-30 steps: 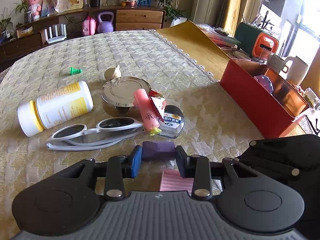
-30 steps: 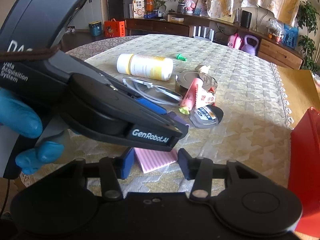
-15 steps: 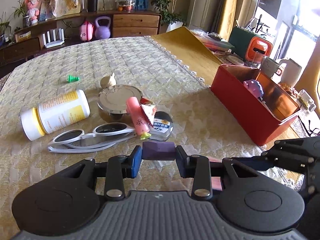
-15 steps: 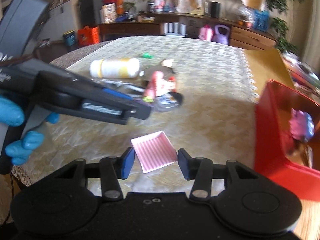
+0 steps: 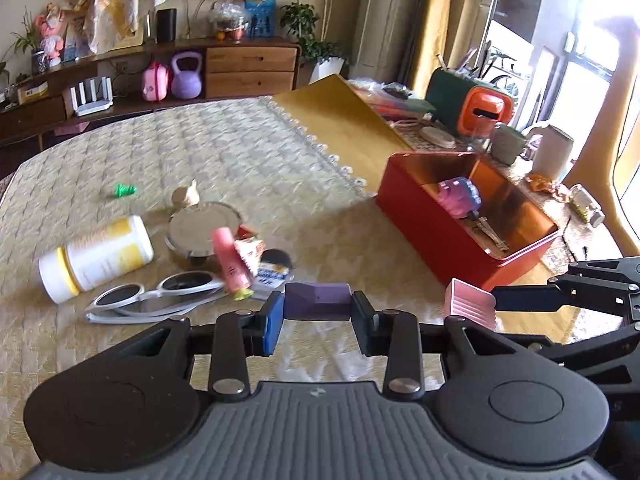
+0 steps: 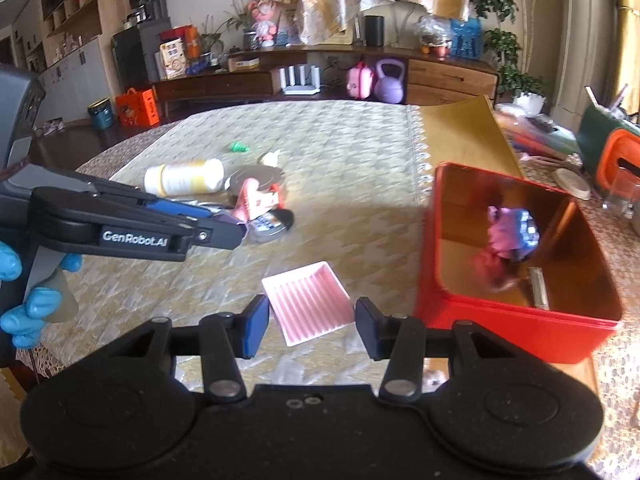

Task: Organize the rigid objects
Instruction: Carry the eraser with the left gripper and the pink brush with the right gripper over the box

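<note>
Left tongs (image 5: 318, 316) clench the purple block (image 5: 318, 300), right tongs (image 6: 312, 322) grip the pink tray (image 6: 308, 304); we carry both clear of the desk (image 6: 360, 208) toward the red box (image 6: 520, 320) at 2 o'clock, likely to drop them in.

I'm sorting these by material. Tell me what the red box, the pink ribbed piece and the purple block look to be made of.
Red box: likely painted metal tin; glossy red outside, mirror-like coppery inside reflecting its contents.
Pink ribbed piece, held in the right gripper: probably moulded plastic; matte, even parallel ridges, thin raised rim.
Purple block, held in the left gripper: opaque and matte with faceted edges; plastic or rubber, can't tell which.
</note>
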The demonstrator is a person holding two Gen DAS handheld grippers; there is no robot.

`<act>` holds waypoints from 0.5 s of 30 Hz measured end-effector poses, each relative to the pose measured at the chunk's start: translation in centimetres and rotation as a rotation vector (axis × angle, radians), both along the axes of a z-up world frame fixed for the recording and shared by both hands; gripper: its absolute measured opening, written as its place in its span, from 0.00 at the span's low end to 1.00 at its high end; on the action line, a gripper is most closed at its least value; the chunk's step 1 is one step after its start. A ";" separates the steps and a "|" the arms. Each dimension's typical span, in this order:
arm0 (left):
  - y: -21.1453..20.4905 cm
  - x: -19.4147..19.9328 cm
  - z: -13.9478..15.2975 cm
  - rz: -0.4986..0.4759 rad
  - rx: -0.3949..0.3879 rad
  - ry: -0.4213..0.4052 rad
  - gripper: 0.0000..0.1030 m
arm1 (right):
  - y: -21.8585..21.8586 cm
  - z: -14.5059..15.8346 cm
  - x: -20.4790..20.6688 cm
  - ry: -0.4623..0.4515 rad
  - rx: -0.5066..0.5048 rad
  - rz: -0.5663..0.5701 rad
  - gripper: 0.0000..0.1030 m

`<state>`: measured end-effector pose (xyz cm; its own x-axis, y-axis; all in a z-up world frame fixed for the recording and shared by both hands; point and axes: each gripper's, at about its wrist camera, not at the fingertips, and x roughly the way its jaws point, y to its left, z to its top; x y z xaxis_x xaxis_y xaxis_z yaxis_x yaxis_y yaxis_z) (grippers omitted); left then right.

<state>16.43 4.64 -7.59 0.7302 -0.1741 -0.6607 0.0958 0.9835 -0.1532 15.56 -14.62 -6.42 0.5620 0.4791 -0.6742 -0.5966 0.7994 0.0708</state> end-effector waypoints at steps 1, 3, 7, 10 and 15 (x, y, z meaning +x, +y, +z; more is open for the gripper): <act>-0.3 -0.1 0.3 -0.006 0.000 -0.004 0.35 | -0.4 0.3 -0.1 -0.003 0.004 -0.006 0.45; -0.9 -0.2 0.8 -0.018 0.001 -0.011 0.35 | -1.1 0.8 -0.1 -0.013 0.008 -0.021 0.45; -2.2 -0.3 1.7 -0.046 0.006 -0.025 0.35 | -2.5 1.5 0.2 -0.028 0.011 -0.053 0.46; -3.3 -0.3 2.1 -0.065 0.013 -0.031 0.35 | -3.5 1.8 0.6 -0.032 0.014 -0.079 0.46; -5.0 0.1 2.7 -0.092 0.022 -0.042 0.35 | -5.3 2.4 1.2 -0.047 0.017 -0.118 0.46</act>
